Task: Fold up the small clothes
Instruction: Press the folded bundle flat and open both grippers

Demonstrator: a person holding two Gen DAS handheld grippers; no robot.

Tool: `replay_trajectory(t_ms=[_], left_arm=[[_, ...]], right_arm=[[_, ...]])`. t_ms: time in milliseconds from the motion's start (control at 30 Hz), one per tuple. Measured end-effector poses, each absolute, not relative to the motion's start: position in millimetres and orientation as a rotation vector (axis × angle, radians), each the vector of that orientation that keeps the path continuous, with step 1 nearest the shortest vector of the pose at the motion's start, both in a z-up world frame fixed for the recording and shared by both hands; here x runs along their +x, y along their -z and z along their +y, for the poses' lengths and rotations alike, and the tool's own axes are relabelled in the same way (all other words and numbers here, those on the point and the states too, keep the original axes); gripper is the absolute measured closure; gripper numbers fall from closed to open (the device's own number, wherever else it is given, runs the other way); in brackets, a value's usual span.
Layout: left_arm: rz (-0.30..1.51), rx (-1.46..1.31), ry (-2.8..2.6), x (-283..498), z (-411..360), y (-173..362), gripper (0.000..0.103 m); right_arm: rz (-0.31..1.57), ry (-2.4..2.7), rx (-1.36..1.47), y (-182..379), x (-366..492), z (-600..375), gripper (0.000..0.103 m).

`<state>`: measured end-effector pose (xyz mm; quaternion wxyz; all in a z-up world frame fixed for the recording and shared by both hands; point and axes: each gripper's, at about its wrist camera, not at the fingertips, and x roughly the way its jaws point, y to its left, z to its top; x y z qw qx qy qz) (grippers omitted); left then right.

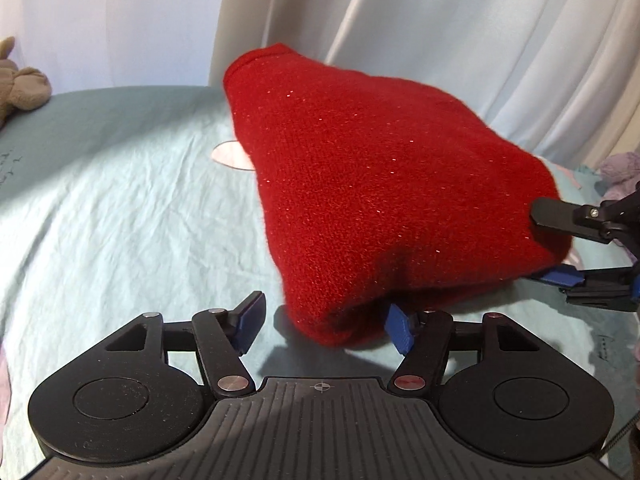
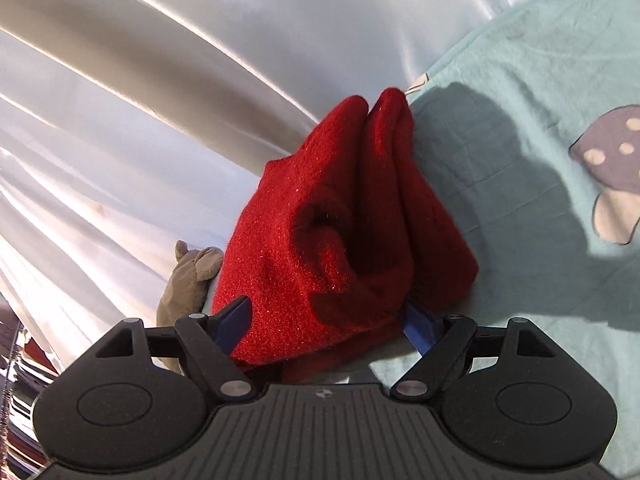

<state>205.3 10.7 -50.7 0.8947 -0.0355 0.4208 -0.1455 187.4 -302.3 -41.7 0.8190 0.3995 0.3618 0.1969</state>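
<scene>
A red knit garment (image 1: 372,196) lies bunched and folded on the light teal bedsheet (image 1: 120,220). My left gripper (image 1: 326,322) is open at the garment's near edge; its right finger (image 1: 400,330) touches the cloth, its left finger (image 1: 250,320) is free. My right gripper (image 1: 540,248) reaches in from the right, one finger above and one below the garment's right end. In the right wrist view the garment (image 2: 340,232) fills the space between the right gripper's (image 2: 328,328) wide-set fingers, which do not press it.
A grey plush toy (image 1: 20,80) lies at the bed's far left, also in the right wrist view (image 2: 188,280). A purple plush (image 1: 620,172) sits at the right. White curtains (image 1: 440,20) hang behind the bed. A mushroom print (image 2: 612,172) marks the sheet.
</scene>
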Motion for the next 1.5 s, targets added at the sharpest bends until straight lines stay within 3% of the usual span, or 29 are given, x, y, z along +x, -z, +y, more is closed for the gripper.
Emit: replay_trajectory(t_ms=[33, 67, 100, 167, 233, 333, 400, 467, 567, 733, 800, 833, 867, 1100, 1367, 1500], left_arm=[[0.875, -0.089, 0.285, 208, 13, 50, 0.044], [0.884, -0.114, 0.282, 210, 16, 49, 0.053], [0.89, -0.147, 0.29, 211, 20, 47, 0.061], [0.899, -0.185, 0.279, 210, 26, 44, 0.061], [0.923, -0.175, 0.272, 207, 30, 44, 0.054], [0.967, -0.186, 0.293, 200, 35, 37, 0.051], [0.948, -0.161, 0.287, 191, 43, 24, 0.052], [0.886, -0.154, 0.272, 185, 56, 4, 0.048], [0.808, -0.176, 0.255, 197, 65, -16, 0.044], [0.787, -0.173, 0.274, 239, 37, -25, 0.047], [0.785, -0.162, 0.296, 254, 23, -23, 0.047], [0.797, -0.151, 0.287, 262, 15, -19, 0.049], [0.818, -0.14, 0.282, 270, 8, -13, 0.049], [0.828, -0.003, 0.276, 273, -32, 12, 0.028], [0.766, -0.01, 0.214, 282, -22, -19, 0.032], [0.765, -0.007, 0.173, 303, -21, -12, 0.028]], right_arm=[[0.782, -0.409, 0.853, 43, 193, -297, 0.039], [0.783, -0.413, 0.847, 44, 197, -295, 0.07], [0.772, -0.422, 0.841, 42, 198, -292, 0.082], [0.695, -0.385, 0.749, 26, 193, -287, 0.089], [0.603, -0.309, 0.582, 6, 180, -280, 0.09], [0.648, -0.202, 0.375, 14, 183, -272, 0.089], [0.755, -0.186, 0.347, 31, 188, -270, 0.083], [0.737, -0.159, 0.355, 26, 182, -274, 0.066], [0.655, -0.09, 0.301, 1, 172, -279, 0.06], [0.535, -0.152, 0.078, -36, 184, -240, 0.061], [0.542, -0.217, 0.009, -39, 204, -217, 0.069], [0.556, -0.237, -0.012, -37, 212, -210, 0.079], [0.575, -0.25, -0.035, -35, 222, -204, 0.083], [0.581, -0.213, -0.185, 9, 235, -204, 0.085], [0.599, -0.216, -0.102, -20, 240, -210, 0.085], [0.582, -0.189, -0.127, -30, 261, -199, 0.084]])
